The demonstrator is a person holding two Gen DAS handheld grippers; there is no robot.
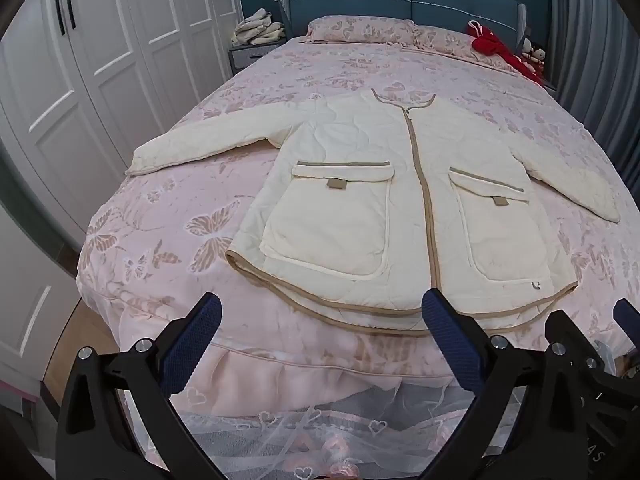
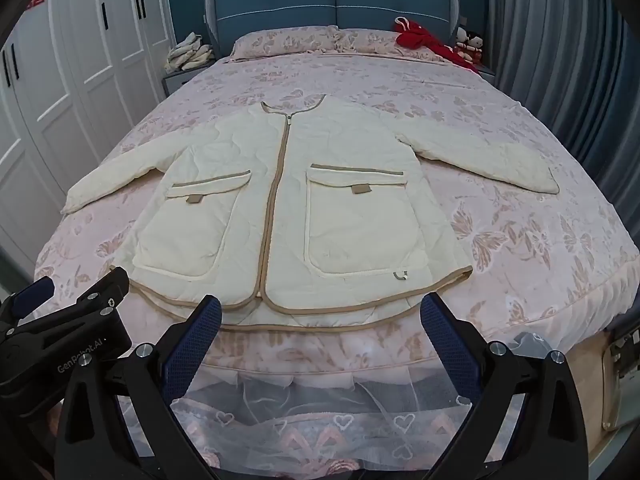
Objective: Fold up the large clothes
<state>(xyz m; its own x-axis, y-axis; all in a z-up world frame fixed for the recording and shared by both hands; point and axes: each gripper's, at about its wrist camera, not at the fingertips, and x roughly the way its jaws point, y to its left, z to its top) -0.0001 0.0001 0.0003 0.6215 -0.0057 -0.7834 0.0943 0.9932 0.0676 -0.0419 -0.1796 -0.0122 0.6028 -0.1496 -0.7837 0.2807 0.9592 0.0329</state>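
Observation:
A cream quilted jacket (image 1: 380, 184) (image 2: 288, 200) with tan trim, a closed front zip and two big flap pockets lies flat, face up, on the pink bed, both sleeves spread sideways. Its hem is near the foot of the bed. My left gripper (image 1: 320, 320) hovers open just short of the hem's left half, nothing between its blue-padded fingers. My right gripper (image 2: 320, 320) is open too, in front of the hem's right half, apart from the cloth. In the right wrist view the left gripper's body (image 2: 72, 320) shows at lower left.
The bed (image 1: 160, 240) (image 2: 540, 248) has a pink butterfly quilt, pillows and a blue headboard. Red clothing (image 1: 500, 46) (image 2: 432, 42) and soft toys sit at the far right. White wardrobes (image 1: 80, 60) stand at left, folded cloth (image 2: 188, 54) on a nightstand, grey curtains (image 2: 560, 60) at right.

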